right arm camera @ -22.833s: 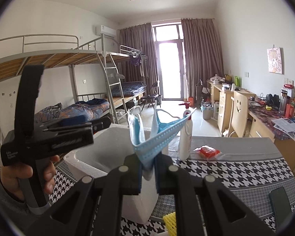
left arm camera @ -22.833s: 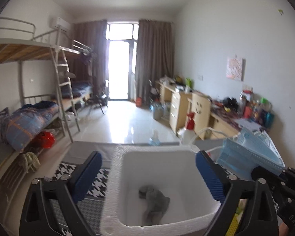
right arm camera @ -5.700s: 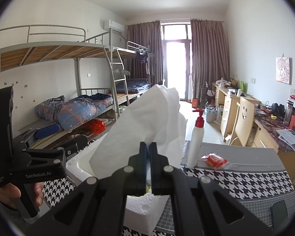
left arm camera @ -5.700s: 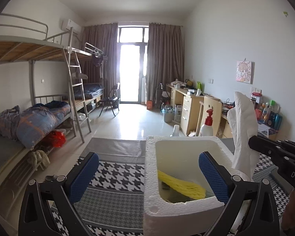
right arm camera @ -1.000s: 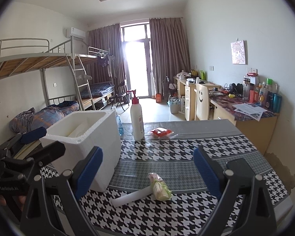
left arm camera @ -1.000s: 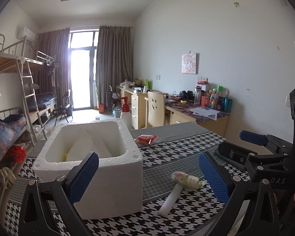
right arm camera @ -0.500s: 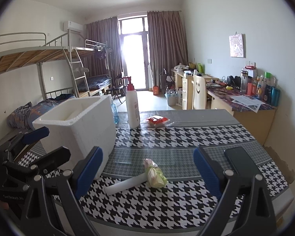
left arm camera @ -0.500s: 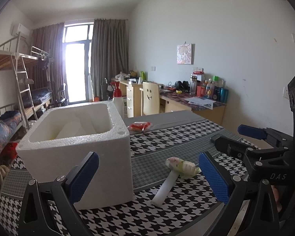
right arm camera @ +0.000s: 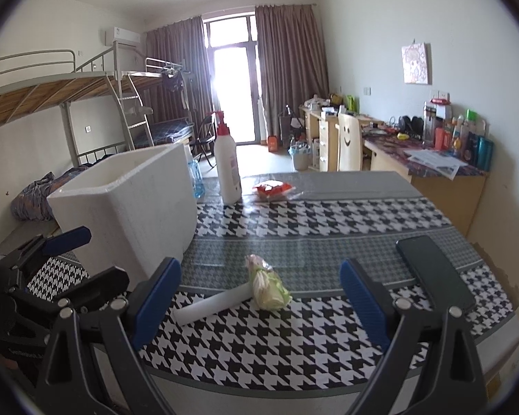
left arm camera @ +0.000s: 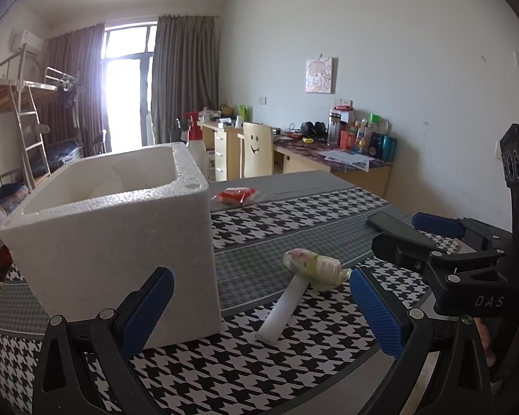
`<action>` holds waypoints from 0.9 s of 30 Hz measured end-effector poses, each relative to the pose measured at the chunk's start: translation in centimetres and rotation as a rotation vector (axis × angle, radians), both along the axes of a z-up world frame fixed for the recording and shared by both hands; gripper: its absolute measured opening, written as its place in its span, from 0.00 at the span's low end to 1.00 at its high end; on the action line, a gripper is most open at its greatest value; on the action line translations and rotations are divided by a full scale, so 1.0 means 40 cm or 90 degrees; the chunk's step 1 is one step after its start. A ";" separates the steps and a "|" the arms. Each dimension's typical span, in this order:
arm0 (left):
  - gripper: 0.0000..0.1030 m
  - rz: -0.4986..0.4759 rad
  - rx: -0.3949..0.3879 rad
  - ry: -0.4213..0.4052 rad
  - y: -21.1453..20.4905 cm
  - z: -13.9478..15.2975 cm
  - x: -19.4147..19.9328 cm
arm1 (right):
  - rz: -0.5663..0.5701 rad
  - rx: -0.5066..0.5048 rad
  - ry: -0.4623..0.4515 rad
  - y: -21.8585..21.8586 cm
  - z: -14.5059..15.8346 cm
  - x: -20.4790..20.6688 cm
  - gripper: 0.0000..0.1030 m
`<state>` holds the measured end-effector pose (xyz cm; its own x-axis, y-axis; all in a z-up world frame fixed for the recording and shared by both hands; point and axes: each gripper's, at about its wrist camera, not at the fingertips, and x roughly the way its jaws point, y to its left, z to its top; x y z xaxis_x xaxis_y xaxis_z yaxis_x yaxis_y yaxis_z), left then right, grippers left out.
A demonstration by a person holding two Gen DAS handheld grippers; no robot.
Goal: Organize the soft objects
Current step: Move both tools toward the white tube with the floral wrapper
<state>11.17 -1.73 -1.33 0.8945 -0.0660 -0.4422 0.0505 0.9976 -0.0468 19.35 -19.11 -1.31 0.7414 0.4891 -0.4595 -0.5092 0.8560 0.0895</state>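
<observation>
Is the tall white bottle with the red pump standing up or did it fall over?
Standing up. The bottle sits upright on the table behind the foam box, pump on top.

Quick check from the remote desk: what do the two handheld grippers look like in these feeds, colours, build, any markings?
Both are black plastic frames with silver screw heads at the joints and textured blue pads on the fingers. The left gripper and right gripper match in build. Seen from the left wrist view, the right gripper's body carries white "DAS" lettering and a tall black handle block. No cables or sleeves show.
</observation>
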 end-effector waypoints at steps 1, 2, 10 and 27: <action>0.99 -0.001 0.000 0.002 -0.001 -0.002 0.001 | 0.001 -0.001 0.002 0.002 -0.003 0.001 0.93; 0.99 -0.002 0.001 0.007 -0.002 -0.007 0.004 | 0.002 -0.003 0.003 0.003 -0.006 0.003 0.93; 0.99 -0.007 -0.004 0.041 -0.001 -0.045 0.023 | 0.002 -0.013 0.015 0.007 -0.026 0.016 0.93; 0.99 -0.021 0.005 0.100 -0.021 -0.116 0.053 | 0.007 -0.028 0.055 0.000 -0.077 0.053 0.93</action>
<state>13.28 -2.56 -5.96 0.8114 -0.0899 -0.5775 0.0754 0.9959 -0.0491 21.46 -19.10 -4.40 0.6931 0.4747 -0.5424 -0.5106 0.8545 0.0955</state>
